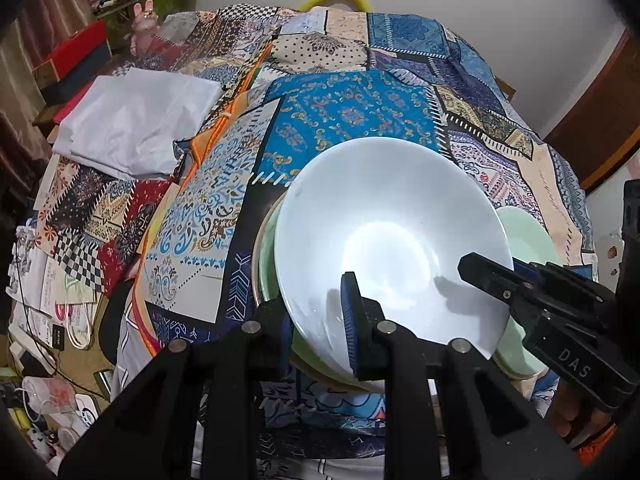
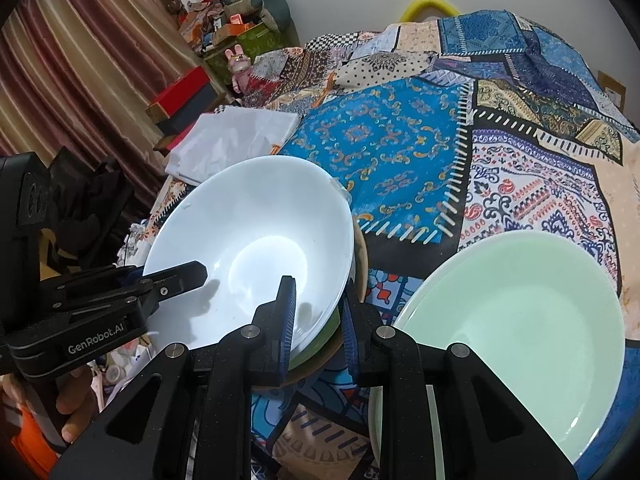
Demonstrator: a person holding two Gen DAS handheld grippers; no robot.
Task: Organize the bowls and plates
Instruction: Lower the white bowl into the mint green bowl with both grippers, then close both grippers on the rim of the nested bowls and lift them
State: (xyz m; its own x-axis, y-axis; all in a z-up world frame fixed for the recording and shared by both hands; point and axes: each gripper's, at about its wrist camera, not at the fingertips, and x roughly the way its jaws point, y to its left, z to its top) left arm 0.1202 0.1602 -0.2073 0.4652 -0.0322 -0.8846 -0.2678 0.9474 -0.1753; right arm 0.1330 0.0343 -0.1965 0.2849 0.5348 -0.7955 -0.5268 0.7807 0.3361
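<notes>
You held the white bowl (image 1: 384,236) by two sides of its rim: your left gripper (image 1: 320,320) was clamped on the near edge at lower centre of its view, your right gripper (image 2: 316,320) likewise. The bowl sat low over a green dish (image 1: 266,264) on the patchwork-covered surface (image 1: 352,116), a pale green plate (image 2: 520,328) just right. This looked like the nesting step; next, you needed to settle it level, then release.

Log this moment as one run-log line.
stage: stacking | left gripper: shut on white bowl rim | right gripper: shut on opposite rim | below: green dish | beside: green plate
</notes>
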